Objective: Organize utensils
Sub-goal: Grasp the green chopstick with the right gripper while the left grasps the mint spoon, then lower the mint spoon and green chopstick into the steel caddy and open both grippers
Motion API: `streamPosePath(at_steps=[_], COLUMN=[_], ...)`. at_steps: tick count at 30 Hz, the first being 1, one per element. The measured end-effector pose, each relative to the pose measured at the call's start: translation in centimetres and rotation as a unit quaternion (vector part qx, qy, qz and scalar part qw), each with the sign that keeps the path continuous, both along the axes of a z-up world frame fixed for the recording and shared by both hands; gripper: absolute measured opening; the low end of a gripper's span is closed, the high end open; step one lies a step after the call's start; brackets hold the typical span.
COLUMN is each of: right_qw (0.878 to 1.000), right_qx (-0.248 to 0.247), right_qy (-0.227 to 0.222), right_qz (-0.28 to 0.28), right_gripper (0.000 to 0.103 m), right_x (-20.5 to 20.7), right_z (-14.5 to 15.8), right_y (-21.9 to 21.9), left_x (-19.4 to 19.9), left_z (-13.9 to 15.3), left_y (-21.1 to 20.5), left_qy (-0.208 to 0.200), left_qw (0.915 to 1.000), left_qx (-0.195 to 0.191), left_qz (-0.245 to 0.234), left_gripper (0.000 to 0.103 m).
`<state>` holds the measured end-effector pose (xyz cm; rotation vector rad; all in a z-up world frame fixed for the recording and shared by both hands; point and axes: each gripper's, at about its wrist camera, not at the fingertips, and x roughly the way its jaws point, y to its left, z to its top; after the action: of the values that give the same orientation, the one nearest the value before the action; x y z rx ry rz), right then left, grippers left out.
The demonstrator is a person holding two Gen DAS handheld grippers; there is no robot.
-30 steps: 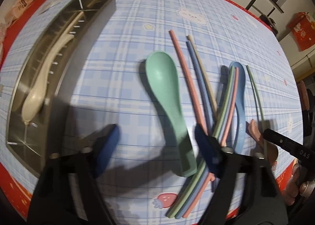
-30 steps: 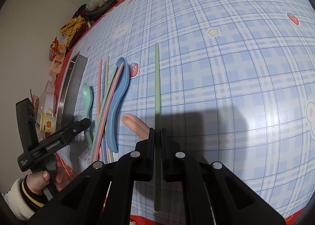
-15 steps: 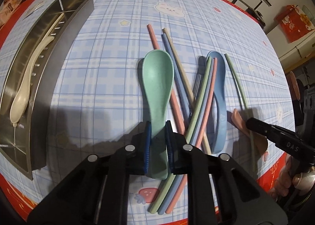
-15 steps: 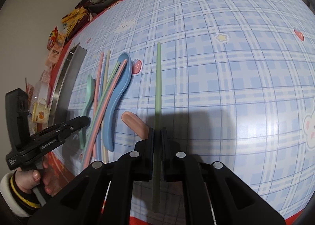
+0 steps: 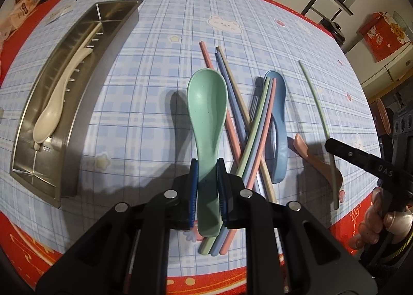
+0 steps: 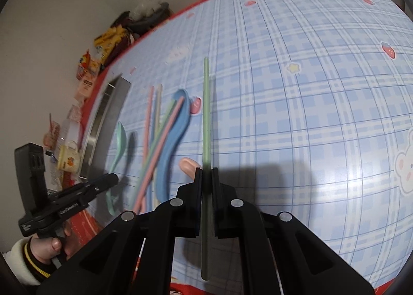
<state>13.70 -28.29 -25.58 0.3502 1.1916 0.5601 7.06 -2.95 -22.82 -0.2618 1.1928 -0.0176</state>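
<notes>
Left wrist: green spoon (image 5: 206, 119) gripped.

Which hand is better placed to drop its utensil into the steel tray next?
Left. The left gripper is shut on the green spoon, with the steel tray close on its side. The right gripper holds a green chopstick across the pile, farther from the tray.

green spoon (image 5: 206, 114) | clamped, lifted | green chopstick (image 6: 206, 124) | clamped
</notes>
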Motion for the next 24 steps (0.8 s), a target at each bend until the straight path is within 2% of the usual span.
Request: streamPosePath(at_steps=[14,24], right_qw=[0.999,0.999], right_qx=[0.028,0.027], right_qy=[0.001,-0.003], right_qz=[-0.015,-0.022], right_gripper=[0.007,0.007], right_x=[-2.0,-2.6], right_z=[0.7,1.9], right_y=[-1.3,1.9], left_x=[-2.0,-3.7], left_z=[1.6,3.5], left_y=[-0.8,3.6], left_qy=[-0.009,-0.029], left_qw=[0.9995,0.9993], left_qx=[0.025,0.022], left_qz=[-0.019,-0.009], left_gripper=[0.018,0.018])
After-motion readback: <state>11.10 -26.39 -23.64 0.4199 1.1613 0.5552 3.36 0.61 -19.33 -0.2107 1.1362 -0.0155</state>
